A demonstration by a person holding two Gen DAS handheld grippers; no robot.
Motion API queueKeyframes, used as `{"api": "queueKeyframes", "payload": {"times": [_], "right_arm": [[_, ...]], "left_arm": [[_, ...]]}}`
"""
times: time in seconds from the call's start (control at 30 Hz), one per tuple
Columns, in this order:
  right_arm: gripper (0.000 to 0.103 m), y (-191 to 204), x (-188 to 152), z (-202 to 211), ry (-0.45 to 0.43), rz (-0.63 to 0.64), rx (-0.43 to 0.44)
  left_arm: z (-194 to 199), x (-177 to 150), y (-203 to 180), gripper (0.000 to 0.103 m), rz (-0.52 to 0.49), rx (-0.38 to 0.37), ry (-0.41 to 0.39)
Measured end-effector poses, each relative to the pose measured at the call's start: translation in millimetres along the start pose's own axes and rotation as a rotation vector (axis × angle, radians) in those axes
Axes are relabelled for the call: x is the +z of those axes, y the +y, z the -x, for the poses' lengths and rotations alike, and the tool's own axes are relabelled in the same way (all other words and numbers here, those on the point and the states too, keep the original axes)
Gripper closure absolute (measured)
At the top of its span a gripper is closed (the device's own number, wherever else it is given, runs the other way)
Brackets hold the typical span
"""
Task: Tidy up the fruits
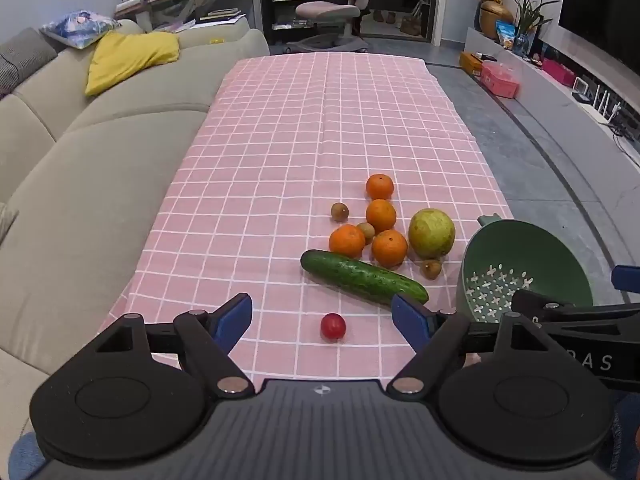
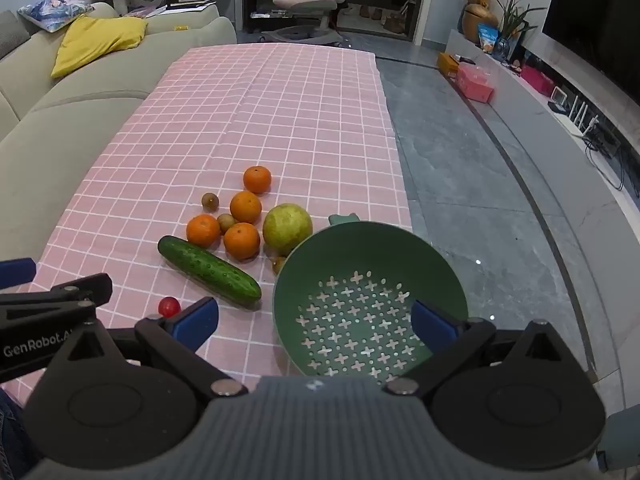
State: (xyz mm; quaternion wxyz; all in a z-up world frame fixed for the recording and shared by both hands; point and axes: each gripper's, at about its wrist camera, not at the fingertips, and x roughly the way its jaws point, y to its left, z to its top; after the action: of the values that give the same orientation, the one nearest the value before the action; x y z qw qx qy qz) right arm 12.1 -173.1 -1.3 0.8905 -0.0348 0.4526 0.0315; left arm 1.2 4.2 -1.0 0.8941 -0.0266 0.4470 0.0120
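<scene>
Left gripper (image 1: 322,316) spread, small red cherry tomato (image 1: 333,325) just ahead | right gripper (image 2: 316,318) spread around green perforated plastic colander (image 2: 370,280), possibly touching | pink checked tablecloth (image 1: 280,140), grey sofa (image 1: 80,160)

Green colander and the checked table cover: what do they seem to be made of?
Green colander: likely moulded plastic, matte to satin; uniform colour, smooth wall and clean cross-shaped holes suggest it.
Pink checked cover: looks like thin woven cloth, matte; a fold crease runs down its middle and the edge drapes. Coated fabric cannot be ruled out.
</scene>
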Motion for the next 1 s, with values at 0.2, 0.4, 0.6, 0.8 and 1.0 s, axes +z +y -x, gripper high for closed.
{"api": "queueKeyframes", "payload": {"times": [0.2,0.4,0.6,0.8,1.0], "right_arm": [[0.004,1.6,0.0,-1.0,-0.019,0.013,-0.029],[0.004,0.1,-2.7,2.1,-0.024,0.022,-0.014],[0.004,1.9,-2.6,4.0,-0.029,0.023,-0.015],[0.004,1.9,-2.2,4.9,-0.031,0.022,-0.017],[0.004,1.7,-1.3,6.6,-0.033,0.024,-0.021]], "left_arm": [[5.8,-4.1,-10.5,0.011,-0.048,0.072,-0.031],[6.5,-2.2,-7.6,0.014,-0.021,0.045,-0.012],[8.1,-1.7,-8.3,0.014,-0.024,0.047,-0.016],[8.7,-0.3,-8.3,0.015,-0.022,0.050,-0.015],[8.9,0.8,-8.5,0.015,-0.020,0.049,-0.014]]}}
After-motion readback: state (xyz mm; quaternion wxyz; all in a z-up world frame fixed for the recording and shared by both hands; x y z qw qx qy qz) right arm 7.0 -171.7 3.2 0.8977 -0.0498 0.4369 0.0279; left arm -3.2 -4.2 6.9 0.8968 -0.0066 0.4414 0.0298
